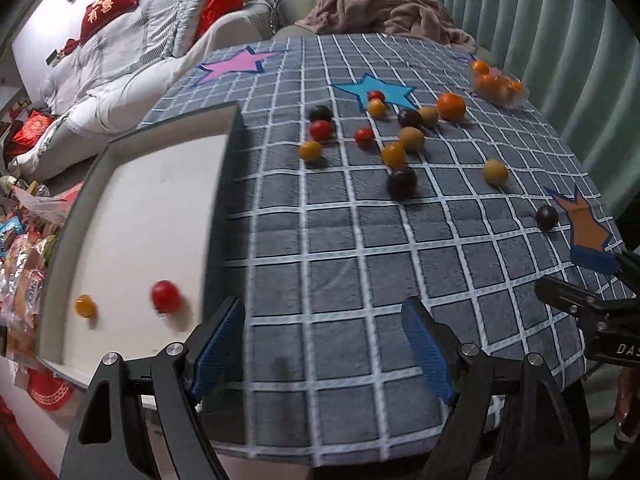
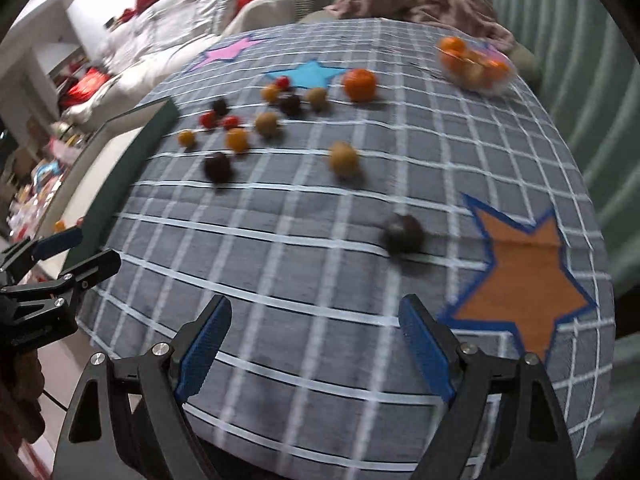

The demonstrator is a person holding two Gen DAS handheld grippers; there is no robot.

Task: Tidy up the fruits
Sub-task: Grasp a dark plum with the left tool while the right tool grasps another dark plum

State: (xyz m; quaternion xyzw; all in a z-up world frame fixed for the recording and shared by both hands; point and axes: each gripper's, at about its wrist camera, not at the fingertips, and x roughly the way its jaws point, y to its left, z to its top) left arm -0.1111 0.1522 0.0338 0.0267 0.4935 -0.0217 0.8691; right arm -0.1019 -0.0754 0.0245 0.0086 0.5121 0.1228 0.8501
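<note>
Several small fruits, red, yellow, tan and dark purple, lie scattered on the grey checked cloth (image 1: 340, 248), with a larger orange (image 1: 451, 106) among them. A white tray (image 1: 132, 216) with dark rims at the left holds a red fruit (image 1: 165, 297) and a yellow fruit (image 1: 85, 305). My left gripper (image 1: 324, 344) hangs open over the cloth beside the tray, nothing between its blue pads. My right gripper (image 2: 316, 344) is open over the near cloth, empty, with a dark fruit (image 2: 404, 234) ahead of it. The same orange (image 2: 360, 85) shows far back.
A clear container of oranges (image 1: 498, 86) sits at the far right of the table, also seen as the container (image 2: 476, 63). Star patches mark the cloth, an orange star (image 2: 524, 280) nearest. A sofa with cushions and a pink blanket lies beyond. Snack packets crowd the left floor.
</note>
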